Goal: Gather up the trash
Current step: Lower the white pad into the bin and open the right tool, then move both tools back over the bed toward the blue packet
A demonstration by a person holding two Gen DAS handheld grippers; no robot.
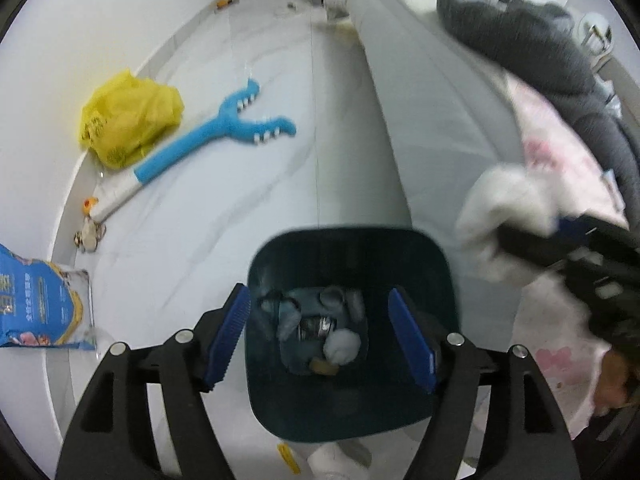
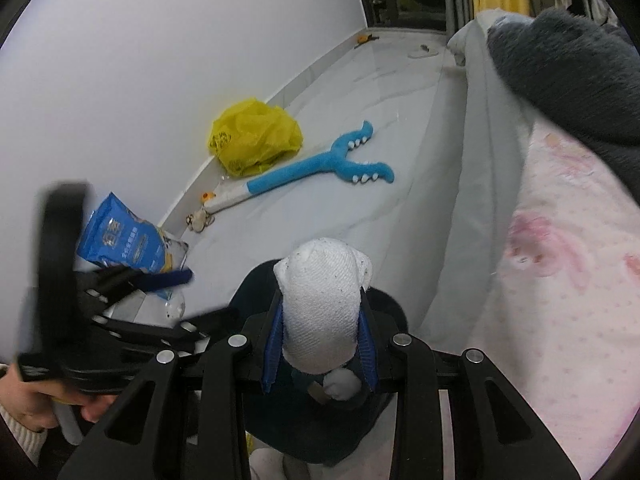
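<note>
A dark teal trash bin [image 1: 440, 280] stands on the pale floor beside the bed and holds tissues, a metal can and other scraps. My left gripper [image 1: 318, 294] hangs open above the bin's mouth with nothing between its blue pads [image 1: 228, 336]. In the right wrist view the left gripper [image 2: 180, 304] shows blurred at the left, with a person's hand on it. My right gripper [image 2: 322, 312] is shut on a white crumpled wad [image 2: 320, 280], above the bin [image 2: 256, 292]. From the left wrist view the wad [image 1: 500, 208] and right gripper [image 1: 510, 234] sit to the bin's right.
Along the wall lie a yellow plastic bag [image 1: 128, 120], a blue plush toy [image 1: 224, 124] and a blue snack packet [image 1: 36, 300]. A bed [image 1: 420, 120] with a pink blanket [image 2: 560, 280] and a grey throw [image 1: 520, 40] fills the right. White wads [image 1: 340, 460] lie near the bin's base.
</note>
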